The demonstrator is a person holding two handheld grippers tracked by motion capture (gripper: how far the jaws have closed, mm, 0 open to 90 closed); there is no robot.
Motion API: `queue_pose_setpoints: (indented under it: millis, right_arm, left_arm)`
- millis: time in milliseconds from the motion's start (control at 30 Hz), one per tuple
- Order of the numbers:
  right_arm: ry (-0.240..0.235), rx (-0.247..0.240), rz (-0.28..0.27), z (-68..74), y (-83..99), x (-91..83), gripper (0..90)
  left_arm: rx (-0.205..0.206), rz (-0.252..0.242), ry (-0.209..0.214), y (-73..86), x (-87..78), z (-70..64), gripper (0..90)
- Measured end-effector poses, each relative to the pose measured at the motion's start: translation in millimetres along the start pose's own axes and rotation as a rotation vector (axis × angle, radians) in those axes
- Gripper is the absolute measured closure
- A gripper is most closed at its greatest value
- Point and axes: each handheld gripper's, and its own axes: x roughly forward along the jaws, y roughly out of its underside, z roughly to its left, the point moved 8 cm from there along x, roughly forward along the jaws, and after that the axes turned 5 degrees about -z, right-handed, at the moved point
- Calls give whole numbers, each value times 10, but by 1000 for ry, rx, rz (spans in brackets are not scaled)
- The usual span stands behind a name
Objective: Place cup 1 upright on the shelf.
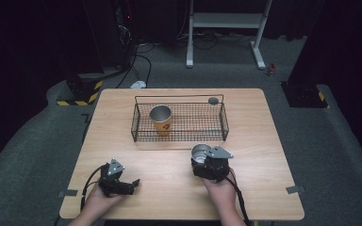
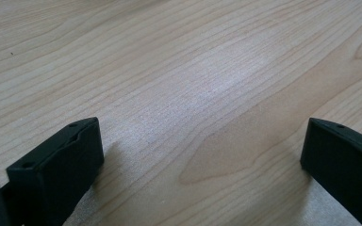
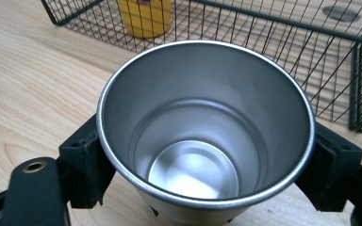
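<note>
Grey carpet floor (image 1: 37, 141) — dark room, white stand (image 1: 226, 21).

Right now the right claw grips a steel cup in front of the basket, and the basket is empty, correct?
Not quite. The right claw does grip the steel cup, but the basket holds a yellow cup, as the high view shows.

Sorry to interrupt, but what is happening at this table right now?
A person works with two tools. The right hand-held gripper is clamped around a steel cup on the wooden table, just in front of a wire basket that already holds a yellow cup. The left hand-held gripper rests open over bare wood.
</note>
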Motion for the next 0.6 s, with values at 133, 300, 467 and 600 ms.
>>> queue_pose_setpoints:
  millis: [133, 300, 467, 600]
  right_arm:
    - [4, 1, -16, -13, -85, -17, 184]
    - [18, 0, -52, -52, -248, -75, 184]
    - [36, -15, -67, -116, -397, -103, 184]
    - [43, -7, -87, -161, -498, -121, 184]
  left_arm:
    - [-5, -1, 0, 0, 1, -4, 3]
    - [-1, 2, 1, 2, -1, -1, 3]
    - [0, 2, 1, 6, -6, 0, 3]
    - [-6, -1, 0, 5, -4, -4, 3]
